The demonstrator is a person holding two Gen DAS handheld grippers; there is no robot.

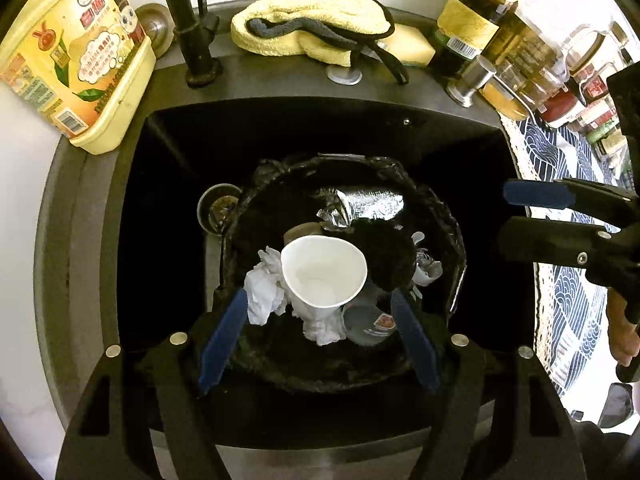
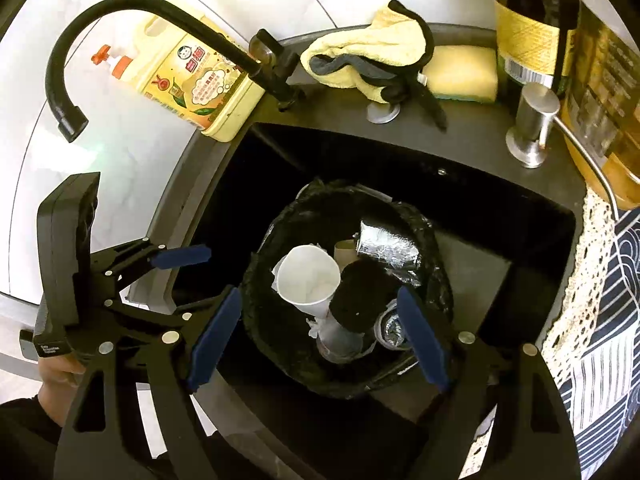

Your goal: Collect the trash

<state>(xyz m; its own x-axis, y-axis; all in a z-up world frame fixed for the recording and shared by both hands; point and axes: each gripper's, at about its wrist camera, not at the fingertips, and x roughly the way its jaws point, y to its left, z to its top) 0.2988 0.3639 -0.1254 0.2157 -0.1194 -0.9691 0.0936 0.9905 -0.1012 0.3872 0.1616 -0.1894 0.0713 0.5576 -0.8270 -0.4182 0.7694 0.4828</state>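
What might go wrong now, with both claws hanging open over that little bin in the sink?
1. The paper cup lies tilted on top of the crumpled tissues in the black-lined bin; a nudge could tip it out into the sink.
2. The left claw and right claw hang close together and might bump.
3. The bin looks full, so more trash may spill.

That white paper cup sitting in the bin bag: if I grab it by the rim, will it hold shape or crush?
The white paper cup will probably crush: its rim already looks squashed out of round, so the wall seems thin. It is empty, so likely very light. It leans on crumpled tissue inside the black bin bag, so a push may tip it.
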